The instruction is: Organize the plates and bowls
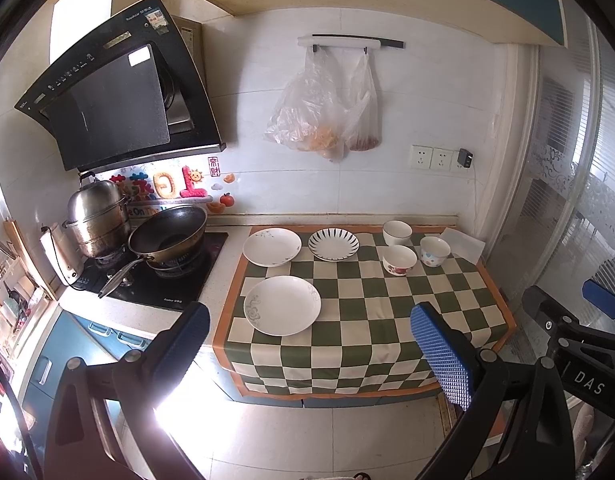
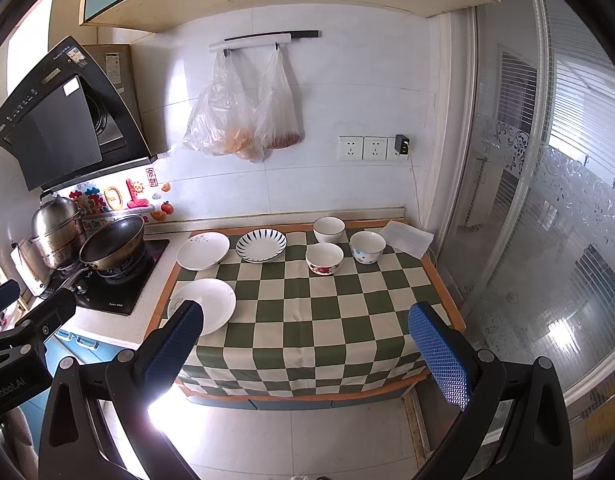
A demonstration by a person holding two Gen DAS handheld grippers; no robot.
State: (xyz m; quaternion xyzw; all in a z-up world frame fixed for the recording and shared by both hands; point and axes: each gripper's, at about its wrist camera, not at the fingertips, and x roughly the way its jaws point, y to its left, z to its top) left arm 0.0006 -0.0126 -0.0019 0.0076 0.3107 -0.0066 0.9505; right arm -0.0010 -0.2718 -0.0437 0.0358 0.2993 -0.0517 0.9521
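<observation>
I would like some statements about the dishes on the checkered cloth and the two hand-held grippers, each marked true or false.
1. Three plates lie on the checkered cloth. True: the near white plate, the far white plate and the striped plate.
2. The three bowls are stacked. False: the plain bowl, the flowered bowl and the dotted bowl stand separately.
3. The left hand-held gripper holds a plate. False: it is open and holds nothing.
4. The right hand-held gripper is open. True.
5. The wok sits on the stove. True.
</observation>
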